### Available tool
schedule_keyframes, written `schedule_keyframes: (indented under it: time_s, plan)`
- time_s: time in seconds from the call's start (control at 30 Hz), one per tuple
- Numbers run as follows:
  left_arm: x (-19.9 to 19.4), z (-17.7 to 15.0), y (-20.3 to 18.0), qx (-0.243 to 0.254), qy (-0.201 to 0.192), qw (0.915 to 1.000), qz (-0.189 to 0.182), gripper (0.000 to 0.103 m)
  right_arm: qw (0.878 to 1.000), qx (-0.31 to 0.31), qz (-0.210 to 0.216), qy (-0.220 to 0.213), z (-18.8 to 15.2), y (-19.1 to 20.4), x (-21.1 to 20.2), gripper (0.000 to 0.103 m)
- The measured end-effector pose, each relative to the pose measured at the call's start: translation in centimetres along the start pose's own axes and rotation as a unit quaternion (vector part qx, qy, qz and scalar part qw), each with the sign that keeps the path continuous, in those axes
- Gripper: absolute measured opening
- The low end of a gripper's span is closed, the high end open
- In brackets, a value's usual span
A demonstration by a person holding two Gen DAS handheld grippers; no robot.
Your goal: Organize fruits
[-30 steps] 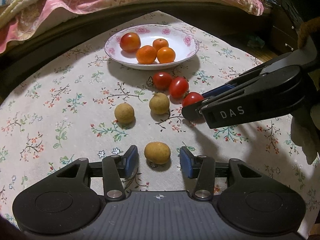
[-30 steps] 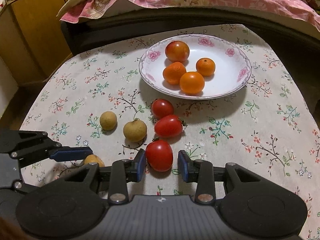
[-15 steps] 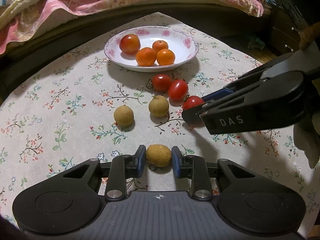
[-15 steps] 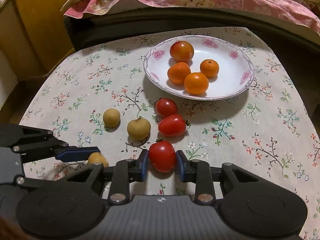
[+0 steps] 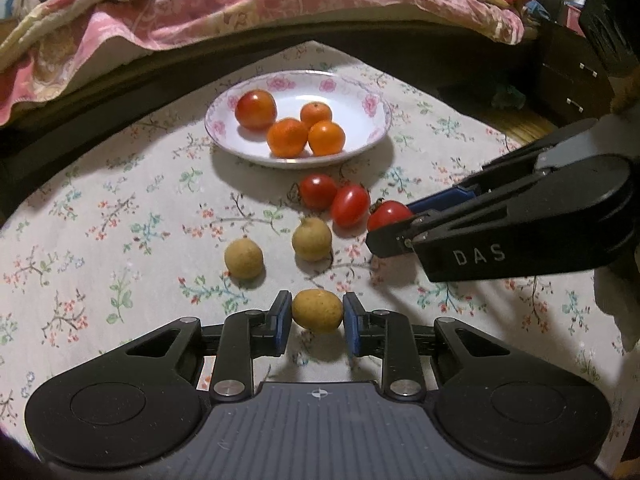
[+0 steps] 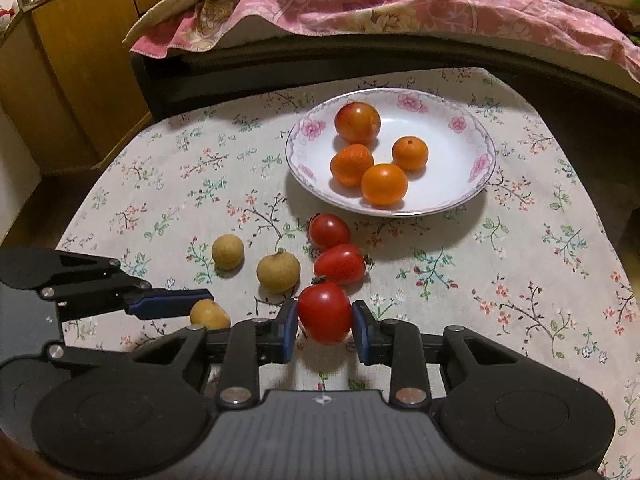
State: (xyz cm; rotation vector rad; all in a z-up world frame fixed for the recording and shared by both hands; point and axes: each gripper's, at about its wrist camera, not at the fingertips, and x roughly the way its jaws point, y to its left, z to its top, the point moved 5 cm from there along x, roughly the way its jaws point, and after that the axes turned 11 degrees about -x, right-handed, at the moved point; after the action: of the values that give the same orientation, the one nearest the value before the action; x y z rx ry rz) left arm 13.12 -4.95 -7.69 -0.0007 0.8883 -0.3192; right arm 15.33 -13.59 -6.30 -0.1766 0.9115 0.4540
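Note:
My left gripper (image 5: 317, 322) is shut on a tan longan (image 5: 317, 310), lifted slightly off the cloth with its shadow beneath. My right gripper (image 6: 325, 327) is shut on a red cherry tomato (image 6: 325, 312), also raised a little. In the left wrist view the same right gripper (image 5: 394, 220) reaches in from the right with the tomato (image 5: 388, 214). Two more longans (image 5: 243, 258) (image 5: 311, 238) and two cherry tomatoes (image 5: 318, 191) (image 5: 350, 205) lie on the cloth. A white flowered plate (image 5: 372, 104) holds three mandarins (image 5: 287, 137) and a larger tomato (image 5: 256, 109).
The floral tablecloth (image 5: 120, 208) covers a small table. A dark bed frame with pink bedding (image 5: 240, 4) runs along the far edge. A wooden cabinet (image 6: 72, 80) stands at the far left in the right wrist view, and dark drawers (image 5: 572, 76) at the right in the left wrist view.
Both grippers have shut: the left on the near longan, the right on the nearest cherry tomato. Each fruit has since risen slightly off the cloth.

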Motion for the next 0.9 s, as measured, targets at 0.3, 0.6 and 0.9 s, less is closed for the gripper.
schedule_keyframes:
  time_s: [0.3, 0.6, 0.9]
  plan:
    - [-0.3, 1.6, 0.2, -0.008, -0.018, 0.9998, 0.006, 0.035, 1.0, 0.003, 0.001, -0.01, 0.4, -0.1, -0.5, 0.033]
    - [-0.4, 2.4, 0.5, -0.012, -0.028, 0.9995, 0.01, 0.035, 1.0, 0.012, -0.004, -0.016, 0.5, -0.8, -1.1, 0.033]
    - [-0.7, 3.3, 0.8, -0.019, -0.038, 0.999, 0.01, 0.035, 1.0, 0.01, 0.001, -0.018, 0.5, -0.6, -1.3, 0.033]
